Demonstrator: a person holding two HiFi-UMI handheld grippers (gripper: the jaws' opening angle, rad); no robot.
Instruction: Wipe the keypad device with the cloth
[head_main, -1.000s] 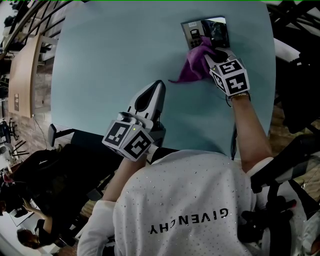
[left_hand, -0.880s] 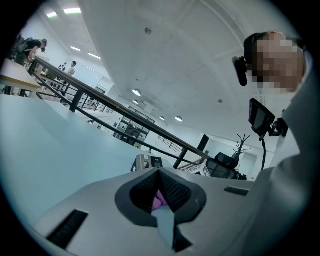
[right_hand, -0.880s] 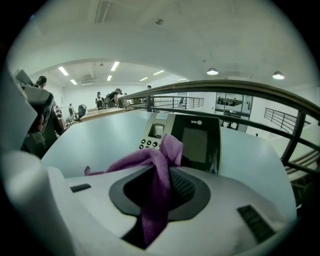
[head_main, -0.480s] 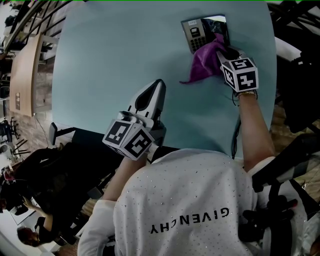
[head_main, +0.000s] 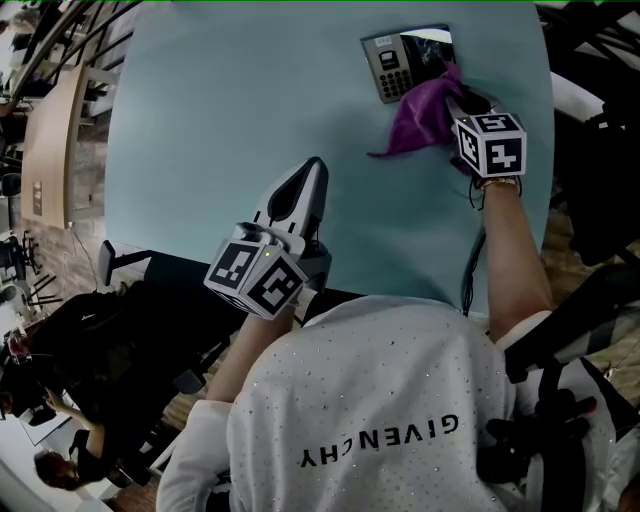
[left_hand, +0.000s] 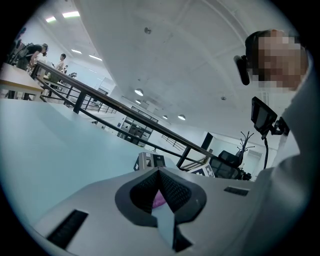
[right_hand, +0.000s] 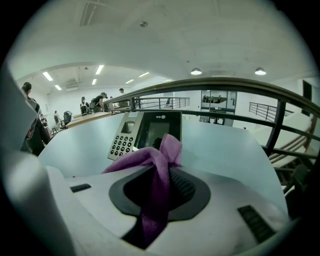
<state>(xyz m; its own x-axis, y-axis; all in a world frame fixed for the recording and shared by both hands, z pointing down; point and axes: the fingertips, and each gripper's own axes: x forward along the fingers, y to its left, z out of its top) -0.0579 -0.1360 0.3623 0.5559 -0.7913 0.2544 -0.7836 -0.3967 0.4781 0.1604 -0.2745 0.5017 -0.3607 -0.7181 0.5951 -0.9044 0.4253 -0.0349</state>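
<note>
Evidently the cloth (head_main: 418, 118) is pinched in the right gripper (head_main: 453, 93) for wiping the far keypad device (head_main: 393, 62) — the left gripper (head_main: 314, 176) is held closed, empty.

**Cloth (head_main: 422, 118) against the keypad device (head_main: 398, 62)**

The right gripper (head_main: 458, 98) pinches the purple cloth, which overlaps the keypad device's lower right corner on the pale blue desk (head_main: 220, 120). The left gripper (head_main: 314, 168), jaws together, lies well apart, nearer the person.
</note>
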